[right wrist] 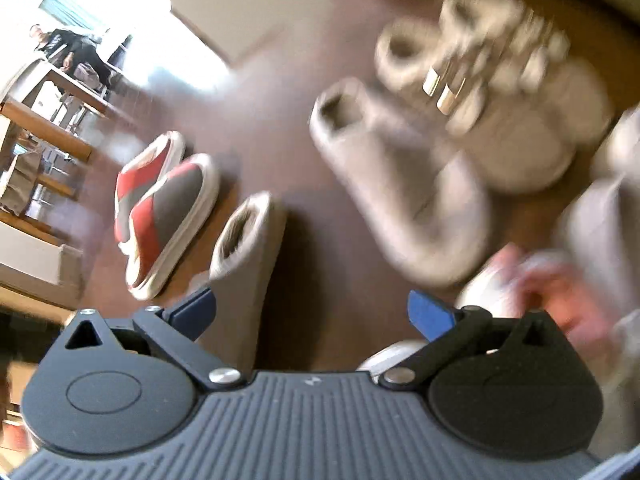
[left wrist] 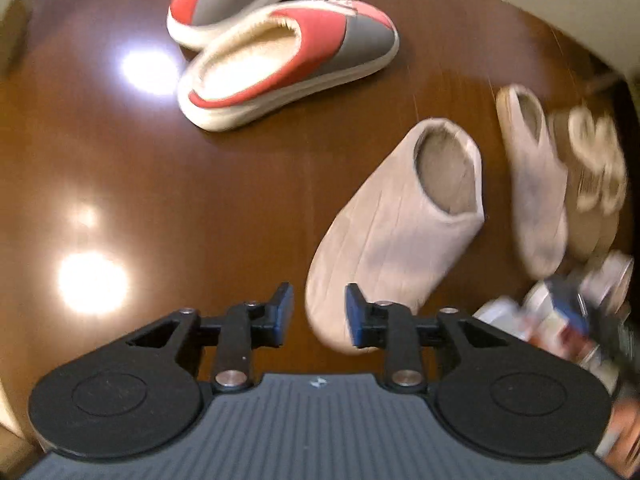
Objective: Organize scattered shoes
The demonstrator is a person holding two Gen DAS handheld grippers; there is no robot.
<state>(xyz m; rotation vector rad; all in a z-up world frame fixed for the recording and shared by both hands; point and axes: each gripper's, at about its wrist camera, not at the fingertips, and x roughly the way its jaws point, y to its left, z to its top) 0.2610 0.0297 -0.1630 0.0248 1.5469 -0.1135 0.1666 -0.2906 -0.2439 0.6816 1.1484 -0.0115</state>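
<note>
I look straight down at a dark wooden floor (left wrist: pixel 120 184). A pair of red-and-grey slippers (left wrist: pixel 288 64) lies at the top, one overlapping the other. A beige slipper (left wrist: pixel 396 220) lies in the middle, its toe showing beneath my left gripper (left wrist: pixel 320 314). That gripper is open, with nothing pressed between its pads. A second beige slipper (left wrist: pixel 532 176) and a furry sandal (left wrist: pixel 596 168) lie blurred at the right. My right gripper (right wrist: pixel 312 312) is wide open and empty above the floor, with one beige slipper (right wrist: pixel 248 248) just beyond its left finger. The other beige slipper (right wrist: pixel 400 192) and the buckled furry sandals (right wrist: pixel 500 80) lie further off.
A white furniture edge (left wrist: pixel 580 12) crosses the upper right corner. A blurred hand with the other gripper (left wrist: pixel 580 312) is at the lower right. Wooden tables (right wrist: pixel 52 128) and a seated person (right wrist: pixel 68 52) are far off at the left. Bare floor spreads left of the slippers.
</note>
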